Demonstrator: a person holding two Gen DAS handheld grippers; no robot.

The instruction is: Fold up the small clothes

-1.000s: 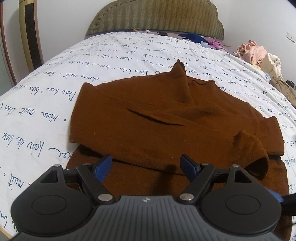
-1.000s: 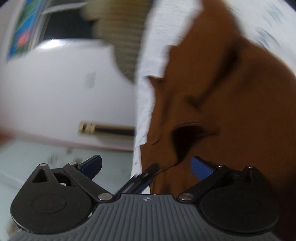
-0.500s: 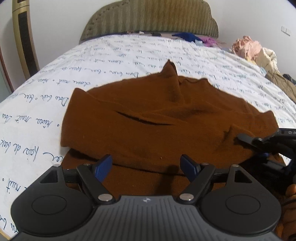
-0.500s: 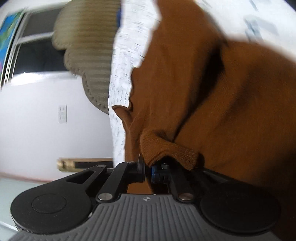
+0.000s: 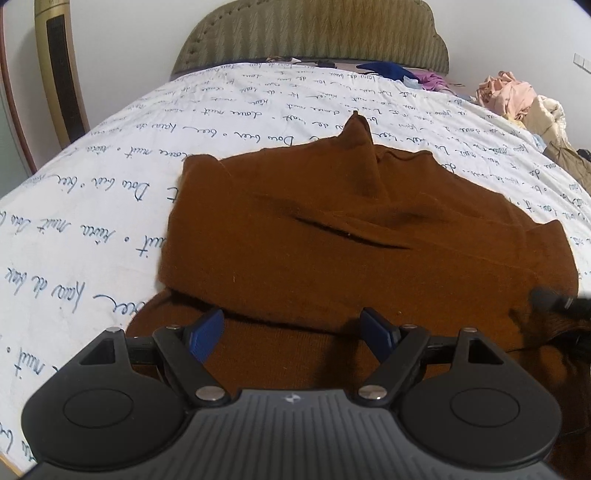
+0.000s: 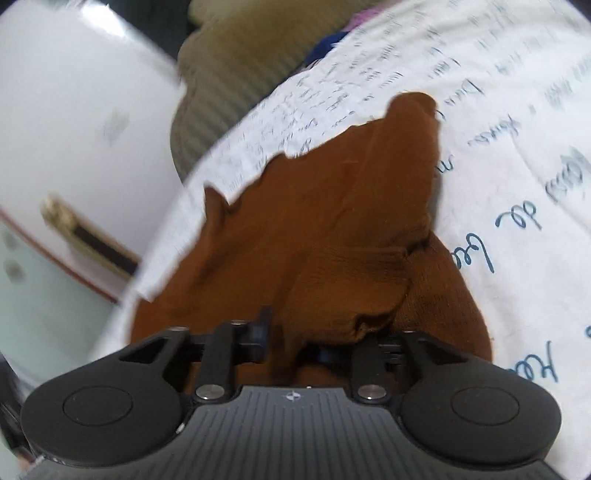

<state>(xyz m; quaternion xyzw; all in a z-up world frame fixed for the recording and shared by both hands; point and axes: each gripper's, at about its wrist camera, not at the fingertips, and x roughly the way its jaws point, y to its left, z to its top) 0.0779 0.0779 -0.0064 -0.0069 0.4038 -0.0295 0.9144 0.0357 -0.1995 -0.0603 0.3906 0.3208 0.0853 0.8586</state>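
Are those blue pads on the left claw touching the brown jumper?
Apart. The left wrist view shows the left gripper open, its pads hovering over the brown jumper without pinching it.

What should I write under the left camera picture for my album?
Open left gripper hovering over a brown sweater on a bed sheet printed with handwriting.

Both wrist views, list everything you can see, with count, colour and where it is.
Sweater: one, brown, partly folded, mid-bed.
Bedsheet: one, white with blue script, covering the bed.
Headboard: one, olive padded, at the far end of the bed.
Clothes pile: several, pink and cream, far right bed edge.
Blue garment: one, near the headboard.
Left hand-held gripper: black with blue pads, open above the sweater's near edge.
Right hand-held gripper: black, jaws opening, sweater cuff between them.
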